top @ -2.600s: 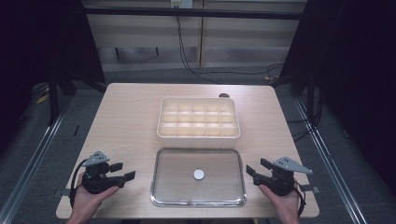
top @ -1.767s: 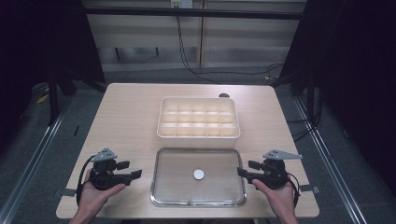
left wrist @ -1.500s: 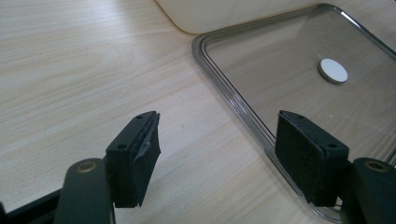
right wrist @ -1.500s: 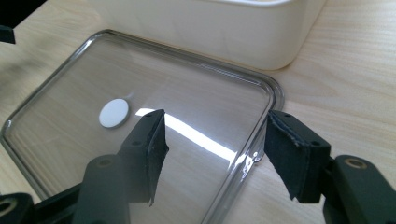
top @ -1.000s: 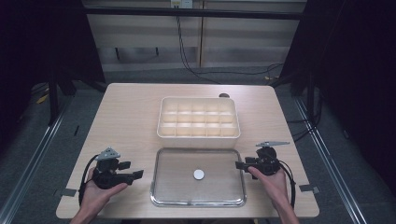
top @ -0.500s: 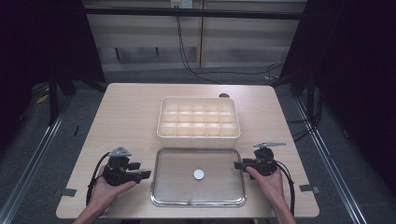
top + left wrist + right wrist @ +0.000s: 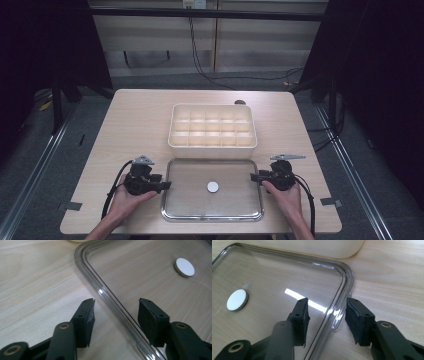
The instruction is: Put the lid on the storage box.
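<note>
Your L gripper [image 7: 165, 185] & R gripper [image 7: 254, 177] jaws, just closing, straddle clear lid [image 7: 190, 200] left/right rims, pads not yet touching.

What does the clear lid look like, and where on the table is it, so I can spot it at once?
Start at the wooden table and find the cream box with small compartments in its middle. Just in front of that box, on the person's side, the clear lid lies flat between the left gripper and the right gripper. Unlike the box, it is see-through, with a rounded rim and a white disc at its centre.
</note>
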The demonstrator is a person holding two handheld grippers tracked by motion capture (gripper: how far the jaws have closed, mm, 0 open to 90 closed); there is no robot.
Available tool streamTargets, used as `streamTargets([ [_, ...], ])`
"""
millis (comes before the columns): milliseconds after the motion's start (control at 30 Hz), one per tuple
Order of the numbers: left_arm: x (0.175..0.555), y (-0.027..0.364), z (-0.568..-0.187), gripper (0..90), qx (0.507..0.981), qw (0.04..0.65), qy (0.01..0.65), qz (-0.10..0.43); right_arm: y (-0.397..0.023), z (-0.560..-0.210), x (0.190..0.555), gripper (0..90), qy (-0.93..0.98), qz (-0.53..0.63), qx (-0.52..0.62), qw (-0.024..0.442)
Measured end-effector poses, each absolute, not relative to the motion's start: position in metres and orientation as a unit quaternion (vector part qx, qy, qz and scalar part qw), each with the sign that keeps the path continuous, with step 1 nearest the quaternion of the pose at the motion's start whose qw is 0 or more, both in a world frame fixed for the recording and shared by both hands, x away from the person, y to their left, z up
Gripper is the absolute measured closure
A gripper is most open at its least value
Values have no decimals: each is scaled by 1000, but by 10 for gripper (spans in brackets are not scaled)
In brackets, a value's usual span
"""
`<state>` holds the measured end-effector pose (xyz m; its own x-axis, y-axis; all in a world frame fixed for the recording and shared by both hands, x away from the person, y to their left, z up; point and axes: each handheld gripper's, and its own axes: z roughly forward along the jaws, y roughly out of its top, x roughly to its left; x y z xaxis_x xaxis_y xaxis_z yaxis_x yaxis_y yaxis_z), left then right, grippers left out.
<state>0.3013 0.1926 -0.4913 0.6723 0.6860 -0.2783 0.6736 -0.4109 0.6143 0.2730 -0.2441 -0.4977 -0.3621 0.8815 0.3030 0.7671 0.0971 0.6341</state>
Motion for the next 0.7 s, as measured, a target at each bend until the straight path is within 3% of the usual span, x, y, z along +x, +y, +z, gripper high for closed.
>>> streamTargets([
  [367, 297, 185, -491, 596, 856, 349, 381, 33, -247, -502, 273, 553, 702, 404, 584, 46],
  [700, 297, 185, -491, 609, 854, 349, 385, 35, -262, -511, 272, 571, 633, 456, 625, -23],
])
